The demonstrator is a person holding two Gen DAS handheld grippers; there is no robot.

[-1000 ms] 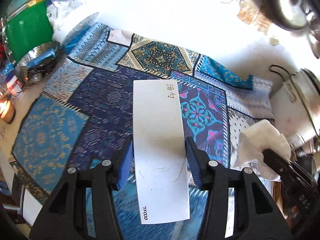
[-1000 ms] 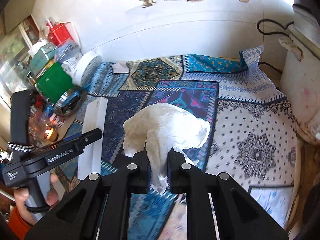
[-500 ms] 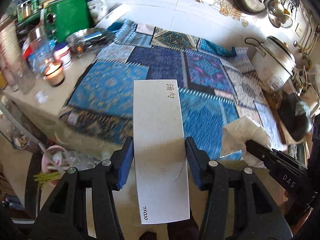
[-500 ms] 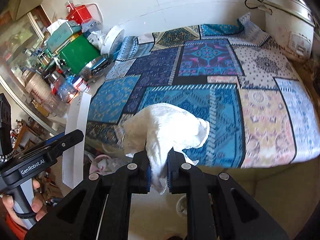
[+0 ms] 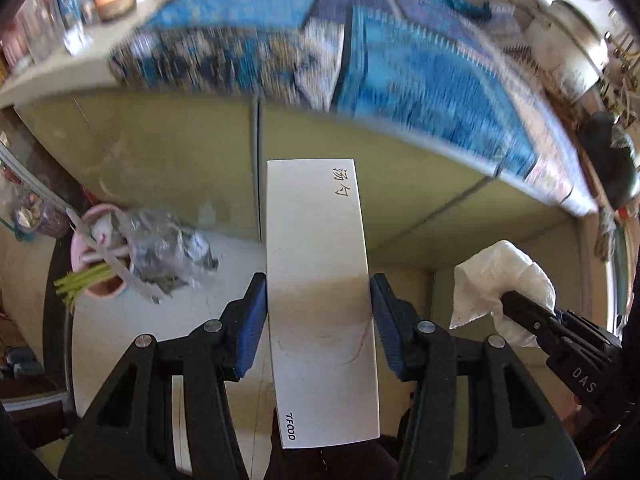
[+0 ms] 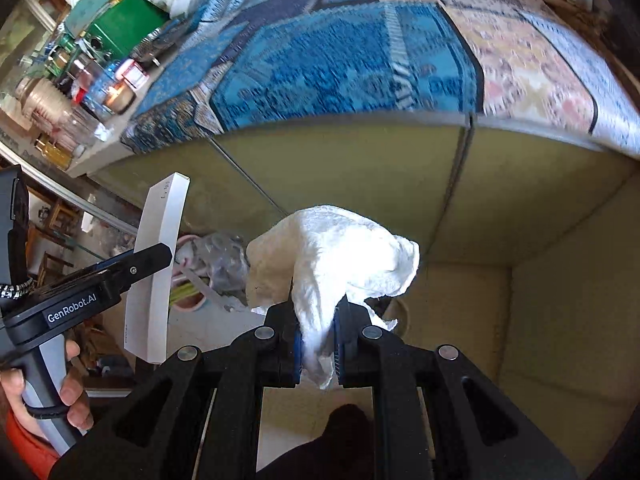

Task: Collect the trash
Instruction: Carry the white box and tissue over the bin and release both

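two grippers loaded, both held out past the desk (image 6: 280, 148) edge above the floor. left gripper (image 5: 318, 312) jaws pinching a flat white box (image 5: 320, 280) by its long sides, box sticking forward beyond the tips. right gripper (image 6: 316, 340) jaws pressed tight on a crumpled white tissue (image 6: 336, 256), wad bulging ahead of the tips. pink trash bin (image 5: 98, 252) with clear plastic bag (image 5: 164, 248) on the floor, ahead-left of the left jaws. patterned blue cloth (image 6: 344, 60) on desk farther ahead.
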